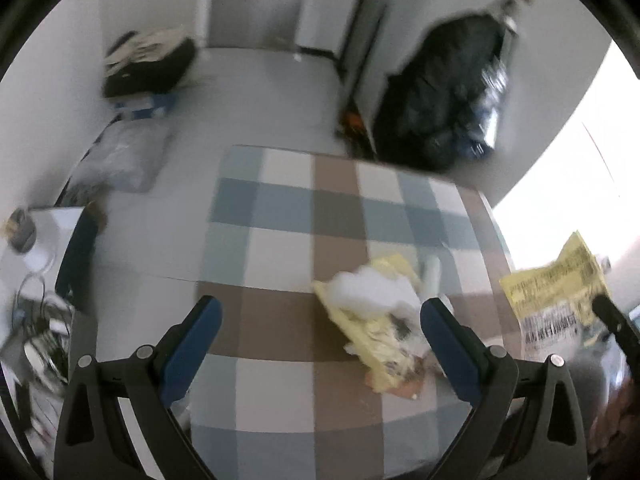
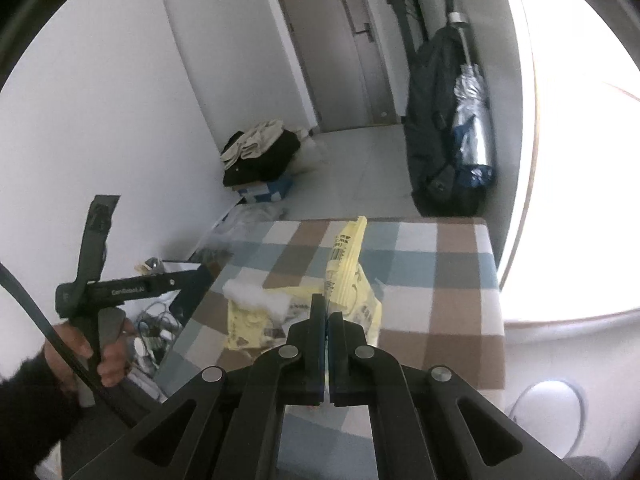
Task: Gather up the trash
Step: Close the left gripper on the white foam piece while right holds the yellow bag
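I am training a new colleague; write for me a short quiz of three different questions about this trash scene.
1. True or false: the right gripper is shut on a yellow wrapper.
2. The left gripper is: A) open and empty B) shut on tissue C) holding a bottle.
3. Fill in: the remaining trash pile lies on a ______ cloth.

Key: 1 true; 2 A; 3 checkered.
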